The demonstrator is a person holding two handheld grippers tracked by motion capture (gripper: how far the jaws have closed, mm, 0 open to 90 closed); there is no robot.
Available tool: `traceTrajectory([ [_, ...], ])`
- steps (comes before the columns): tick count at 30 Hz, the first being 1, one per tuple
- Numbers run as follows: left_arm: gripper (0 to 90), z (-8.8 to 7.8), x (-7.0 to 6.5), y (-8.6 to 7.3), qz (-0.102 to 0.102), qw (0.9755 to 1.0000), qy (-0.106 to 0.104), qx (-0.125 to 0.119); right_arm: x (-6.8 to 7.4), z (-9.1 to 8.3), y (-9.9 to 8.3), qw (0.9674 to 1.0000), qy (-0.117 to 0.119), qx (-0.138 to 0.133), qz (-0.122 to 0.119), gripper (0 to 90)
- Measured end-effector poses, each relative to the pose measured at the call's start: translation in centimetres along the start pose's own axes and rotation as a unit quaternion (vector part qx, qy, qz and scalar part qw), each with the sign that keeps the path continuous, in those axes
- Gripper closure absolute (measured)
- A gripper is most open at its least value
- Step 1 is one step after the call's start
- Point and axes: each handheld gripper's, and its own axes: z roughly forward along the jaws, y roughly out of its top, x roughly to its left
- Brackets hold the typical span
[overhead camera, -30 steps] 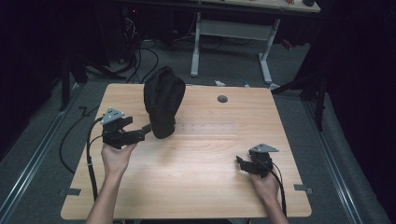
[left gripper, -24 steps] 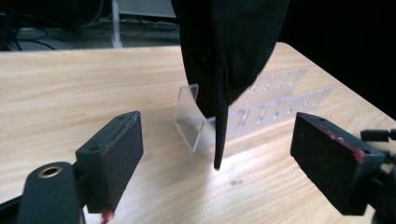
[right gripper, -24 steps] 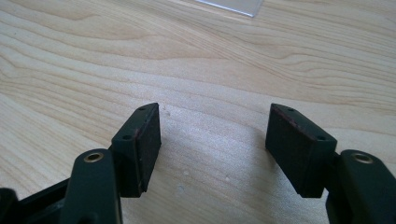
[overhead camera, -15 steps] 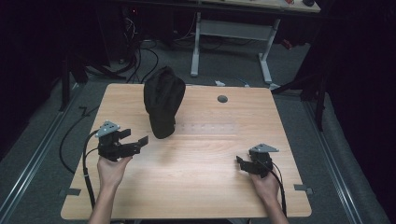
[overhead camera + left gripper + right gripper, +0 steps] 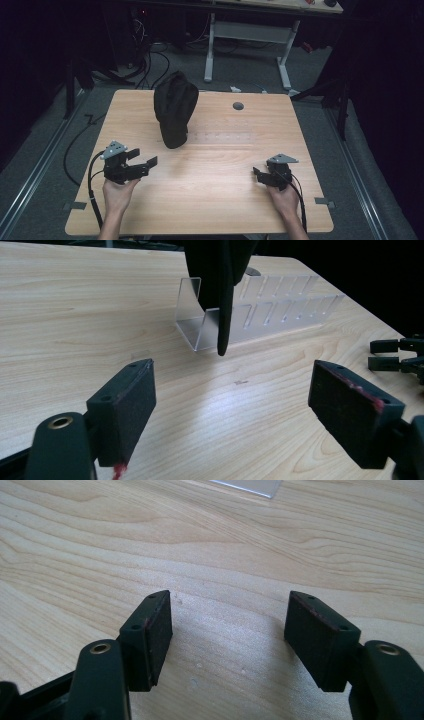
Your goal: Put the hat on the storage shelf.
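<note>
A black fabric item [image 5: 175, 111], shaped like a cap, stands draped over the left end of a clear slotted plastic rack [image 5: 220, 137] on the wooden table [image 5: 210, 200]. In the left gripper view the black fabric [image 5: 220, 285] hangs down into the clear rack [image 5: 260, 312]. My left gripper [image 5: 145, 156] is open and empty, a short way in front and to the left of the fabric. Its jaws [image 5: 235, 390] point at the rack. My right gripper [image 5: 256, 176] rests open near the table's front right, with bare wood between its pads [image 5: 230, 615].
A round cable hole [image 5: 238, 106] sits in the table's far middle. Beyond the table stand a white desk frame [image 5: 250, 35] and loose cables [image 5: 150, 55] on the floor. The right gripper [image 5: 400, 355] shows at the right edge of the left gripper view.
My left gripper has drawn back toward the person, away from the black fabric it was next to a second ago. The right gripper has stayed put.
</note>
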Motion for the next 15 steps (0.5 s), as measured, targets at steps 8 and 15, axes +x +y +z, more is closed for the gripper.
traceTrajectory([
  [8, 22.0, -0.1, 0.5, -1.3, 0.004, 0.9999, 0.003, 0.012, 0.0, 0.0, 0.0, 1.0, 0.0, 0.0, -0.001, 35.8],
  [15, 25.1, 0.4, 1.4, -2.7, 0.012, 0.9994, 0.015, 0.028, 0.0, 0.0, 0.0, 1.0, 0.0, 0.0, -0.001, 35.8],
])
